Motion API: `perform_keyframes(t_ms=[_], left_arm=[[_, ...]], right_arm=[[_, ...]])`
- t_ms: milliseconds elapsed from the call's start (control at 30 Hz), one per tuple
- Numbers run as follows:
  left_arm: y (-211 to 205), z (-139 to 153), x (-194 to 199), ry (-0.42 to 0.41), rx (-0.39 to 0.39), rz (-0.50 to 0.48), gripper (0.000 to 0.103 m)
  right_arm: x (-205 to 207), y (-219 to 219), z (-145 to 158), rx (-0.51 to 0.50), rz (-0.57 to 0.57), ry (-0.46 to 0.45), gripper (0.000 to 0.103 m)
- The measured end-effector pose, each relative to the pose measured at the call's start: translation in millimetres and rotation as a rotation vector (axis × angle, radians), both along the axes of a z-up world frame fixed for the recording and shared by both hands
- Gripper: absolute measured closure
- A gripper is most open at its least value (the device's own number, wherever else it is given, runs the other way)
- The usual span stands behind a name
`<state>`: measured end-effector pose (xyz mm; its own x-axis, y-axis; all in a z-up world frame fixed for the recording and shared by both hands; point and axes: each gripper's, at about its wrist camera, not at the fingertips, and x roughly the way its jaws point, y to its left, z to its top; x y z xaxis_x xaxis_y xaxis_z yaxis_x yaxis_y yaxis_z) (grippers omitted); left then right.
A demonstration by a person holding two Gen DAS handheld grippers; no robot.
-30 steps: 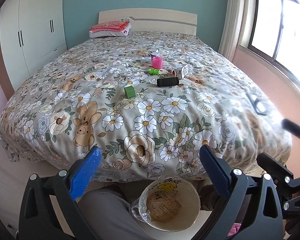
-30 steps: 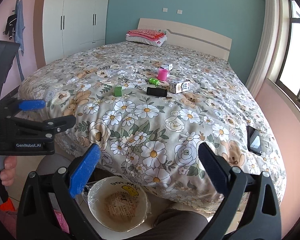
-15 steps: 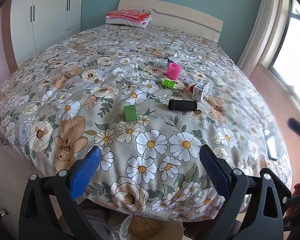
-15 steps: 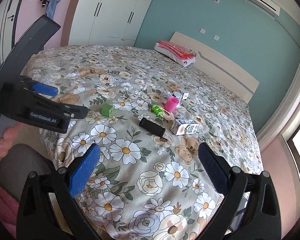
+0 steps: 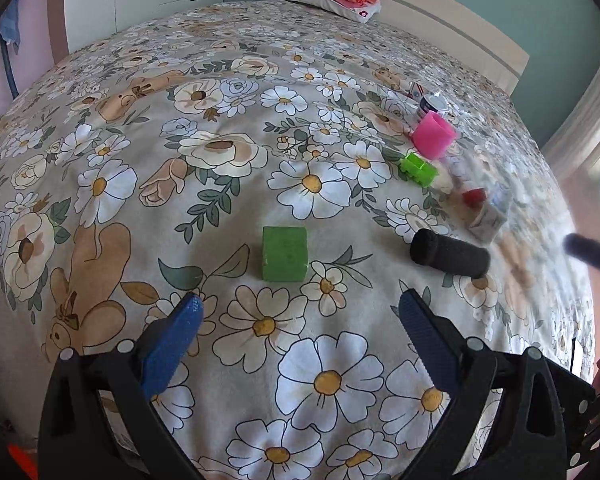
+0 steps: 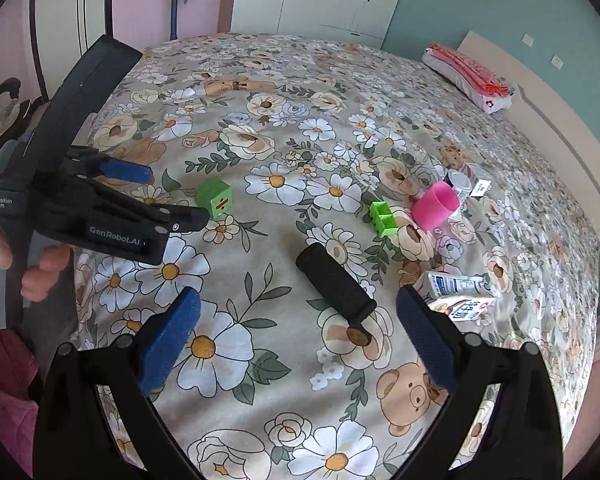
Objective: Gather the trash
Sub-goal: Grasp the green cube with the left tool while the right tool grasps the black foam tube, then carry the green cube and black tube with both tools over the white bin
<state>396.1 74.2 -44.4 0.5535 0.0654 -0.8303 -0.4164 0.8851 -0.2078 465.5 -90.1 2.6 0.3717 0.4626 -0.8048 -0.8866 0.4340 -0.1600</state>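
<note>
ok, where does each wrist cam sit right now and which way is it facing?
Left wrist: on the left gripper, low over the bed's near edge, facing the green cube dead ahead; own blue jaws open.
Right wrist: on the right gripper, aimed at the black cylinder; own open jaws, plus the left gripper and its hand at left.
Shared: cube, cylinder, pink cup, milk carton.

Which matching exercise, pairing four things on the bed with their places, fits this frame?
Things:
1. green cube
2. black roll
3. pink cup
4. milk carton

Places:
A. beside a small can
B. ahead of the open left gripper
C. by the right gripper's right finger
D. lying between the cube and the carton

Pairs: 1-B, 2-D, 3-A, 4-C
</note>
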Motion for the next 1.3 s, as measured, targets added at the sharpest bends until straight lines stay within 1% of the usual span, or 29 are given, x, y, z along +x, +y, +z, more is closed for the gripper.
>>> perform_keyframes(t_ms=[100,233,267,300,333,367,400,433,467,500,533,567,600,733,867,1100,1300], left_arm=[[5,-12,18,0.016,-0.005,0.011,0.003],[9,-23,37,0.023,-0.022,-0.002,0.004],[9,-25,41,0.022,-0.019,-0.007,0.006],[8,-27,45,0.023,-0.014,-0.014,0.011],[9,-28,48,0.027,-0.014,-0.022,0.015],[9,-31,51,0.032,-0.018,-0.031,0.024],[9,-33,54,0.04,-0.024,-0.039,0.034],[9,-36,56,0.046,-0.027,-0.044,0.038],[8,-37,57,0.047,-0.03,-0.051,0.045],[8,-38,58,0.046,-0.026,-0.058,0.055],[7,-38,58,0.044,-0.022,-0.069,0.061],[6,-39,58,0.043,-0.026,-0.082,0.071],[6,-39,58,0.04,-0.039,-0.094,0.071],[5,-34,52,0.036,-0.045,-0.12,0.071],[2,-20,40,0.017,-0.036,-0.139,0.071],[-5,21,10,-0.047,-0.015,-0.173,0.071],[-13,65,-23,-0.123,0.015,-0.213,0.071]], right_arm=[[30,15,-21,-0.002,0.057,0.078,0.007],[59,32,-49,-0.042,0.116,0.13,0.007],[65,35,-55,-0.056,0.125,0.145,0.007],[71,36,-62,-0.067,0.134,0.157,0.007],[75,37,-67,-0.078,0.141,0.166,0.01],[77,39,-71,-0.091,0.147,0.175,0.021],[80,41,-76,-0.111,0.15,0.183,0.028],[82,42,-81,-0.13,0.155,0.188,0.044],[82,42,-86,-0.145,0.163,0.192,0.056],[82,42,-89,-0.155,0.162,0.193,0.056],[82,41,-91,-0.153,0.158,0.197,0.056],[81,40,-92,-0.151,0.151,0.197,0.056],[80,38,-92,-0.146,0.14,0.198,0.057],[73,27,-82,-0.121,0.09,0.196,0.063],[60,18,-63,-0.101,0.052,0.185,0.063],[25,6,-21,-0.063,-0.007,0.151,0.064],[-13,-6,29,0.004,-0.07,0.089,0.064]])
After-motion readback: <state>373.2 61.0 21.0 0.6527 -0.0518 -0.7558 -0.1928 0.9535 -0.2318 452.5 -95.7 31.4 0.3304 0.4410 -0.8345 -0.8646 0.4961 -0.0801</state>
